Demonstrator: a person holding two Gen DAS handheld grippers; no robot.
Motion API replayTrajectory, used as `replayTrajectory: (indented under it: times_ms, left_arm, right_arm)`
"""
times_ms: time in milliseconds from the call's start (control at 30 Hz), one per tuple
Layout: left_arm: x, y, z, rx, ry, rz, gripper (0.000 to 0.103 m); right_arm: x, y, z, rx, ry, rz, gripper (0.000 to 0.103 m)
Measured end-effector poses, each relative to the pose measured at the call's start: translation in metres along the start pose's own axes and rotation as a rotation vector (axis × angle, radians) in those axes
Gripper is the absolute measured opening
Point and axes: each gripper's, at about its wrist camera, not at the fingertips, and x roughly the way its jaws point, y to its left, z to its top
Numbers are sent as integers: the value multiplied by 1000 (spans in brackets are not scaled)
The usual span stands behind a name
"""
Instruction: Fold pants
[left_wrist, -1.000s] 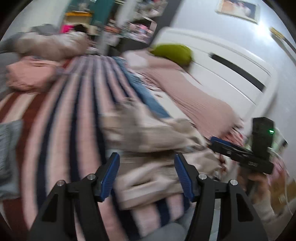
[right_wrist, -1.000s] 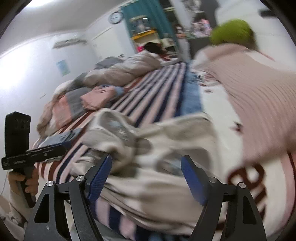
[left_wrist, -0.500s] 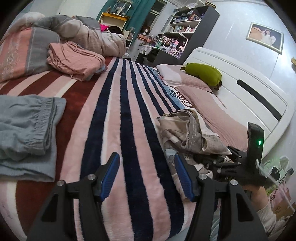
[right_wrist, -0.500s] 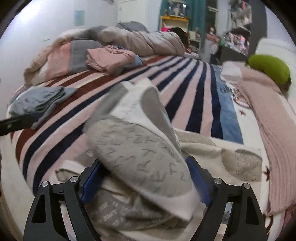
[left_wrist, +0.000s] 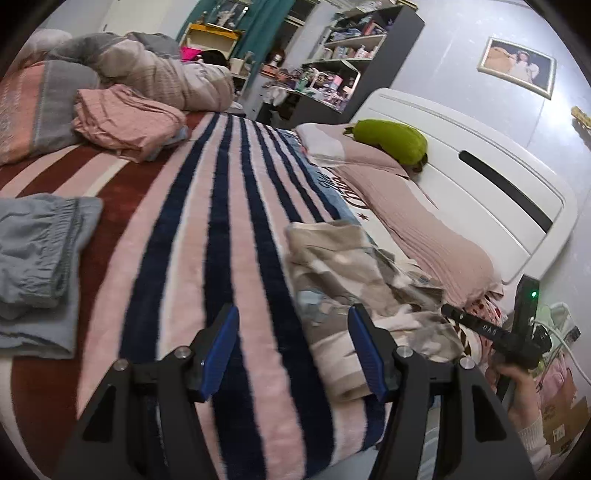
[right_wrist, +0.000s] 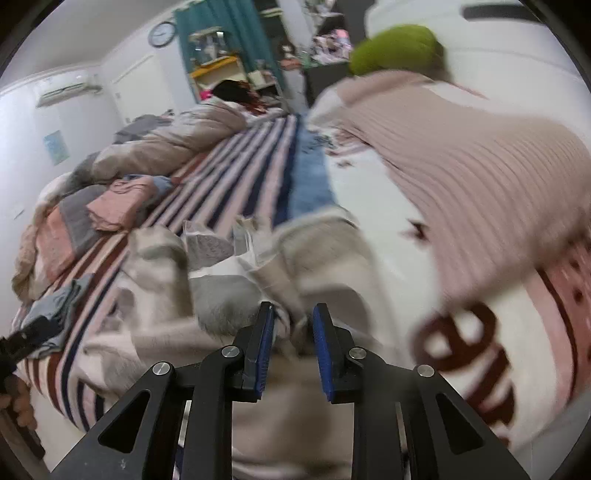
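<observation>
Pants, beige and grey patterned, crumpled in a heap on the striped blanket at lower centre-right of the left wrist view; in the right wrist view they fill the lower centre, right in front of the fingers. Grey folded garment at far left edge, pink folded pile upper left, both well apart from the heap. Green pillow upper right by the white headboard.

Handling, my read: soft, light, floppy fabric, no stiffness, will sag and bunch when lifted; not fragile, slight slip on the fleece. Best hold is probably at the waistband or a leg hem so it can be shaken flat, but the waistband can't be picked out in this heap.

Left claw: jaws wide apart, holding nothing, over the blanket, its right finger just beside the near edge of the heap; contact unclear. Right claw: jaws narrowed, small gap, a bunched fold of the pants pinched between the blue pads. Picture is blurred there, but the grip looks real.
</observation>
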Motion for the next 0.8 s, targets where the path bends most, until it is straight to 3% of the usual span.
replayTrajectory:
  times_ms: [67,100,200,233,400,533,667,800]
  left_arm:
    - [2,-7,1,15,5,8,57]
    - [2,-11,2,19,6,8,57]
    - [4,-18,4,22,5,-3,57]
    - [5,-20,4,24,5,-3,57]
    - [10,-20,4,28,12,0,57]
    - [12,-11,5,19,15,13,57]
    - [13,-2,4,4,16,16,57]
    - [16,3,4,-5,18,12,57]
  right_arm:
    - [-3,-16,-5,39,15,13,21]
    - [-5,-20,-4,45,12,20,29]
    - [-14,-20,3,35,-48,56,72]
    - [-13,-18,7,25,-54,71,78]
    - [22,10,19,-82,23,85,80]
    - [47,38,18,-198,87,58,97]
    - [65,52,9,-308,110,-94,97]
    - [58,29,14,-306,46,-263,97]
